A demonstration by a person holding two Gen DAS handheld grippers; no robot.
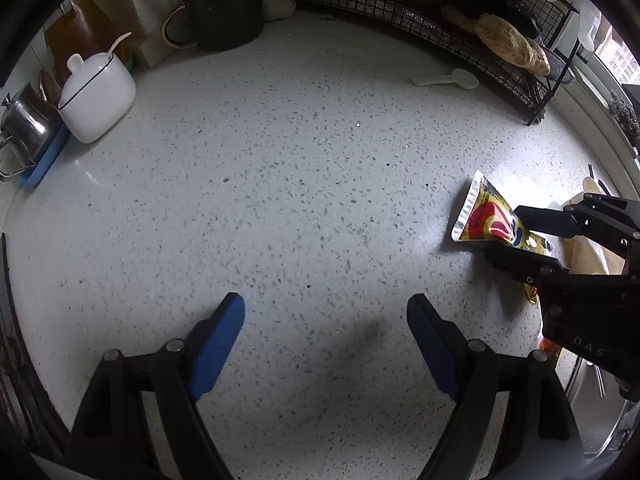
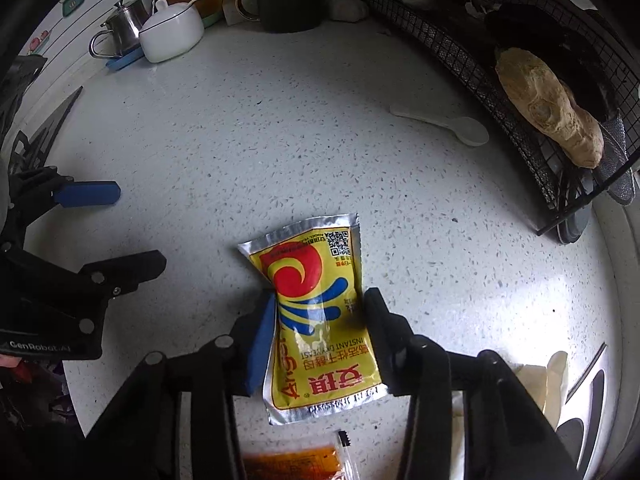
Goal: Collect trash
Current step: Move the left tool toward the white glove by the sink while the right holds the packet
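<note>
A yellow instant-yeast packet (image 2: 320, 312) with a red and blue swirl lies on the speckled white counter (image 2: 280, 140). My right gripper (image 2: 320, 300) is shut on it, the blue pad and the black finger pinching its two long sides so the foil buckles. In the left wrist view the same packet (image 1: 490, 220) sits at the right, between the right gripper's fingers (image 1: 516, 238). My left gripper (image 1: 326, 306) stands open over bare counter, well left of the packet, with nothing between its blue pads. From the right wrist view, the left gripper (image 2: 116, 228) shows at the left edge.
An orange sachet (image 2: 292, 460) lies just below the packet. A white plastic spoon (image 2: 440, 124) rests near a black wire rack (image 2: 460, 52) holding a ginger root (image 2: 548, 112). A white lidded bowl (image 1: 96, 96), steel pot (image 1: 24, 128) and dark utensil mug (image 1: 224, 12) line the back.
</note>
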